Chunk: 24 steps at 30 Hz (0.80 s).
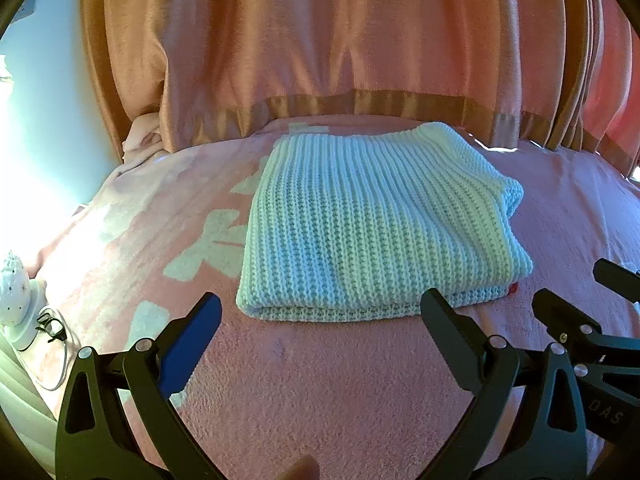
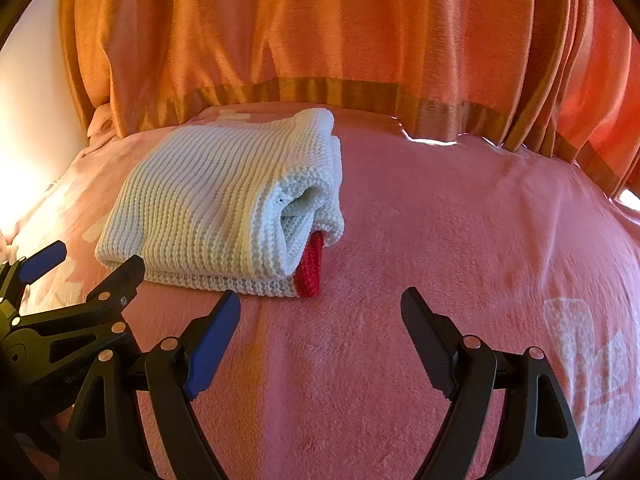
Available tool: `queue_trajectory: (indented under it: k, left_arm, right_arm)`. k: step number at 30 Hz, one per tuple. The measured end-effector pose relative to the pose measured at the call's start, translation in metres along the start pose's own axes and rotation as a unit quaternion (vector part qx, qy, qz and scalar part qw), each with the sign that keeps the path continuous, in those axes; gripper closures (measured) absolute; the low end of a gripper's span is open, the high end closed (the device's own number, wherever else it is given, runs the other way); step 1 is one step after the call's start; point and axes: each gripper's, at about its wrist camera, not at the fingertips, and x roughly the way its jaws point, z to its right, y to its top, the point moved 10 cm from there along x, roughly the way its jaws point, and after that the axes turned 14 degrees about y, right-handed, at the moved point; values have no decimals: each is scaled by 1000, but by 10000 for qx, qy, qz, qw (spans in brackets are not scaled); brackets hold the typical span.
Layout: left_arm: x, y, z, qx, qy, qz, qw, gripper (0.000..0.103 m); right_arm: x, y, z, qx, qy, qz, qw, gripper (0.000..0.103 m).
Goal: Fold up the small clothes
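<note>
Left wrist view gives us the clearest read: the white knit garment [image 1: 380,220] lies folded into a neat rectangle on the pink blanket [image 1: 320,380], in front of the orange curtain [image 1: 320,40], with its near folded edge just beyond our fingertips. We judge the folding of this piece to be finished or nearly so, since the layers sit stacked and square. From the right wrist view we see the open end of the bundle, where a tucked sleeve or hem rolls inward and a red trim [image 2: 312,268] pokes out at the lower corner.

Our left gripper [image 1: 320,312] is spread wide with nothing between its jaws, low over the blanket and aimed at the garment's near edge. Our right gripper [image 2: 320,312] is likewise spread wide and empty, to the right of the bundle and pointing past its red corner. The 2 tools sit close side by side, each visible in the other's view.

If anything is left, we think it calls for tucking in that loose end, or lifting the whole stack with both tools under the near edge so the layers stay together.
</note>
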Motion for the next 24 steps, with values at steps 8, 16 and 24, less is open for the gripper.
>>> queue_trajectory:
  k: [8, 16, 24]
  left_arm:
    - [1, 1, -1, -7, 34, 9, 10000, 6]
    - [1, 0, -1, -35, 75, -36, 10000, 6]
    - [-1, 1, -4, -19, 200, 43, 9998, 5]
  right_arm:
    - [0, 0, 1, 47, -12, 5, 10000, 23]
    - [-1, -1, 0, 82, -44, 8, 10000, 23]
    - [-1, -1, -1, 85, -41, 13, 10000, 23]
